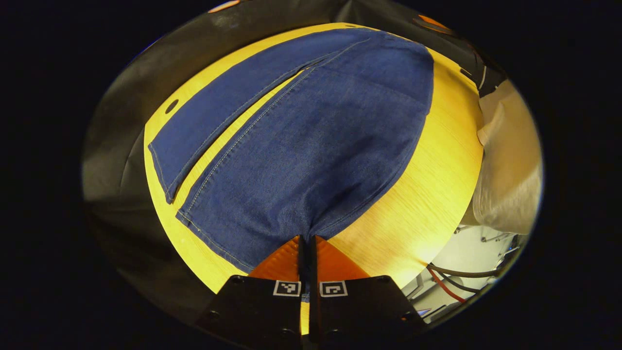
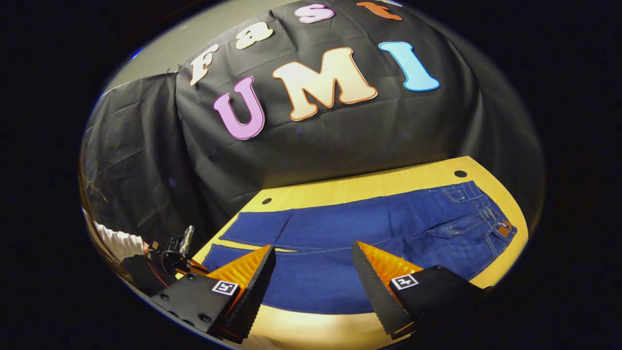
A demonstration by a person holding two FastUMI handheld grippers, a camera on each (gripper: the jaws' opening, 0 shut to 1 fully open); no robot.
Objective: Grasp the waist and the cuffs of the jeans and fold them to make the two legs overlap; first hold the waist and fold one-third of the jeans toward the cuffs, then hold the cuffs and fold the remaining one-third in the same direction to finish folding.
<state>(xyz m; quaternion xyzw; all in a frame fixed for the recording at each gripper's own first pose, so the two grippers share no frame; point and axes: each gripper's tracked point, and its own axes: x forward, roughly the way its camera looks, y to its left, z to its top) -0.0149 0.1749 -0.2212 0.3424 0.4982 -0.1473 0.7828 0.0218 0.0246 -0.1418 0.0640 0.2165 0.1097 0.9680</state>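
Note:
Blue jeans (image 1: pixel 311 146) lie spread flat on a yellow wooden table (image 1: pixel 427 194), the two legs side by side with a narrow gap between them. In the left gripper view my left gripper (image 1: pixel 307 238) is shut on the cuff corner of the nearer leg, and the denim puckers toward its fingertips. In the right gripper view the jeans (image 2: pixel 379 233) run across the table (image 2: pixel 369 187) with the waist (image 2: pixel 500 223) at the right. My right gripper (image 2: pixel 313 255) hangs open over the near leg, touching nothing. Farther off at the left, the left gripper (image 2: pixel 177 253) is held by a hand in a white sleeve (image 2: pixel 116 240).
A person's light clothing (image 1: pixel 510 170) stands by the table's right edge in the left gripper view, with cables (image 1: pixel 457 282) on the floor below it. Small dark holes (image 2: pixel 460 173) mark the table's far corners. Black cloth walls the booth behind the table.

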